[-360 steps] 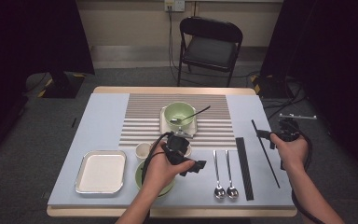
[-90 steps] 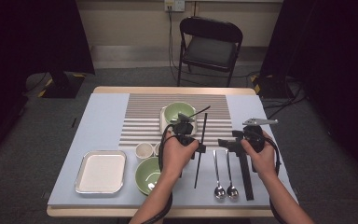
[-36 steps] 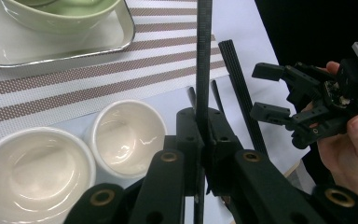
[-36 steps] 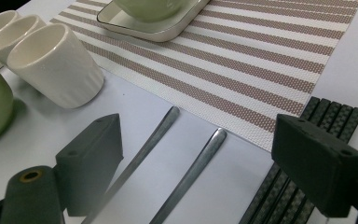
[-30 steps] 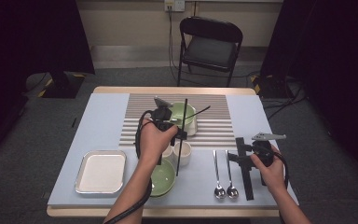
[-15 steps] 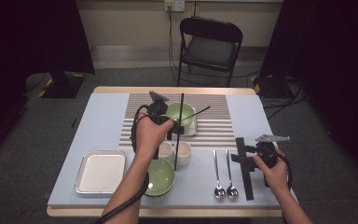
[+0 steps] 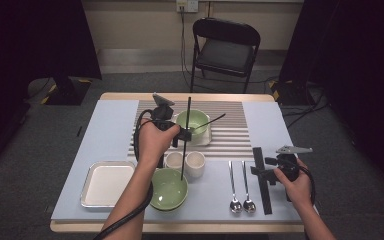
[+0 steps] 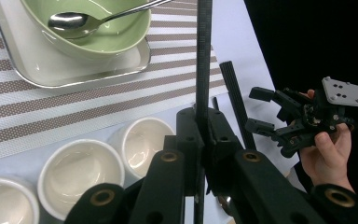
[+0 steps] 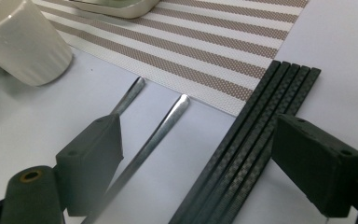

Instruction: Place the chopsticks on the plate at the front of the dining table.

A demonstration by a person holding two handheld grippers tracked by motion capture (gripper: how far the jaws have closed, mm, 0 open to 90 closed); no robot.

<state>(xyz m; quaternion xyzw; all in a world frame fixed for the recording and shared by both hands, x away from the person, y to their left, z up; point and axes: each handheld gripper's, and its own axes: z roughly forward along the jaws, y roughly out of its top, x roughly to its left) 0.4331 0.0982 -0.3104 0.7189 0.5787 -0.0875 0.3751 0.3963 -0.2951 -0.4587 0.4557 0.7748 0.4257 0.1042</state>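
My left gripper (image 7: 184,135) is shut on a long black chopstick (image 7: 185,131), which stands nearly upright over the two white cups (image 7: 195,164). In the left gripper view the chopstick (image 8: 203,65) rises between the closed jaws of my left gripper (image 8: 201,140). My right gripper (image 7: 262,166) hovers open at the right of the table over a row of black chopsticks (image 7: 261,186). In the right gripper view the row of chopsticks (image 9: 256,135) lies between the spread jaws of my right gripper (image 9: 205,163), and the pads do not touch it.
A green bowl (image 7: 192,120) with a spoon (image 7: 211,121) sits on a small tray on the striped mat (image 7: 235,136). Another green bowl (image 7: 169,189), an empty tray (image 7: 107,182) and two spoons (image 7: 239,186) lie near the front. A chair (image 7: 225,45) stands behind the table.
Since three seconds ago my left gripper has carried the chopstick left and farther back, toward the far bowl, and my right gripper has drawn back over the chopstick row. Over the last second both barely moved.
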